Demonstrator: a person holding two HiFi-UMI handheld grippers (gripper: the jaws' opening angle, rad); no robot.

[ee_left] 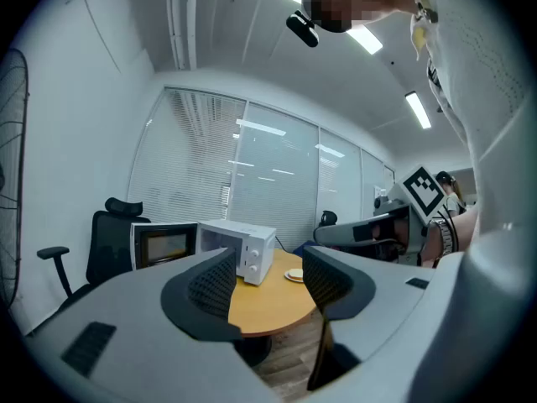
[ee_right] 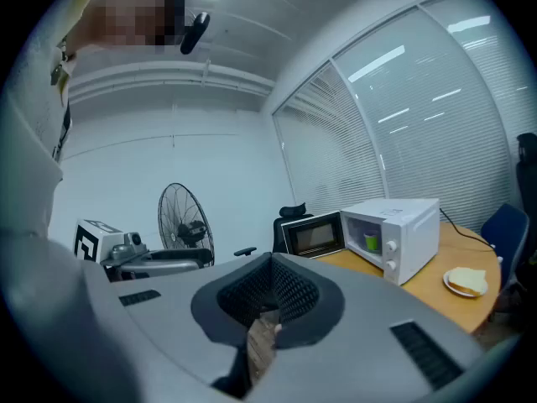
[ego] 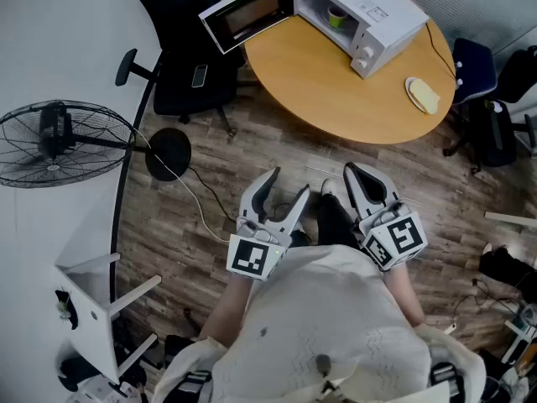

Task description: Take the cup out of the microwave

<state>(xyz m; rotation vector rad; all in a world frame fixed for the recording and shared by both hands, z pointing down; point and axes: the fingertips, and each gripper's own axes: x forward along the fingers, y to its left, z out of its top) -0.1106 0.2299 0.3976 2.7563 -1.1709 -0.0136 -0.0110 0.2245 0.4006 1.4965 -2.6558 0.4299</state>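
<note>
Cup (ego: 337,17): green, standing inside the microwave (ego: 382,11) on the round table (ego: 336,99).

Head view:
- Door (ego: 247,13) is swung fully open, so access is clear.
- Both grippers are low by the person's body, well apart from the table.
- Left gripper (ego: 288,183): jaws partly apart, nothing in them.
- Right gripper (ego: 352,175): jaws together, empty.
- A plate with bread (ego: 422,95) lies on the table just beside the microwave, on the side away from the door. Keep clear of it.

Left gripper view:
- There is a moderate gap between the pads (ee_left: 214,285), with only table and microwave (ee_left: 243,248) seen through it.
- The cup can't be made out from here.
- My guess is the gap is too narrow for the cup, so widen it first if this side picks.

Right gripper view:
- Pads (ee_right: 289,290) meet at the tips, nothing gripped.
- The cup (ee_right: 372,242) shows through the open cavity.
- This side has the direct line, so I'd use it.

Suggested pick:
- Open the jaws wide before reaching the table.
- Go in level and square to the opening.
- Straddle the cup at mid-height and close gently.
- Lift only slightly, then pull straight back, clear of the cavity frame and the door.
</note>
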